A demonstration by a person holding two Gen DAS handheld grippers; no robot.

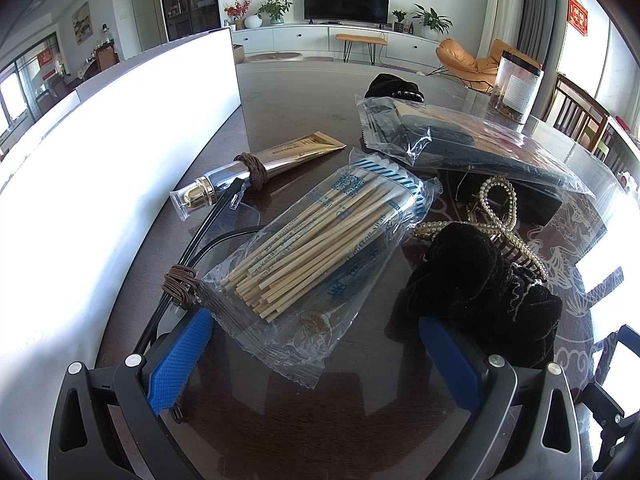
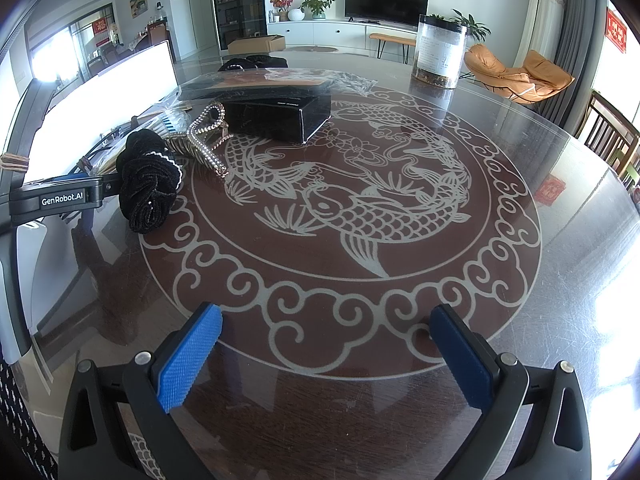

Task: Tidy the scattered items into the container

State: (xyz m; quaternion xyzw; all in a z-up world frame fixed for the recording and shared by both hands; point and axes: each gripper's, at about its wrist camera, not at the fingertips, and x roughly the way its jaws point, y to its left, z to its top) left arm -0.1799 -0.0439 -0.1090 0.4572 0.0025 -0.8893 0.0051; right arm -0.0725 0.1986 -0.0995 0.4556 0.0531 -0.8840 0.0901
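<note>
My left gripper is open low over the table, and the near end of a clear packet of cotton swabs lies between its blue pads. A black velvet scrunchie sits right beside its right finger. Behind it are a pearl hair claw, a black box and a bagged dark item. A gold tube with a brown hair tie and black-framed glasses lie by the white container. My right gripper is open and empty above bare table.
A clear jar stands far back on the glass table with its fish pattern. Another black scrunchie lies behind the bag. The left gripper shows at the left beside the scrunchie. Wooden chairs stand at the right edge.
</note>
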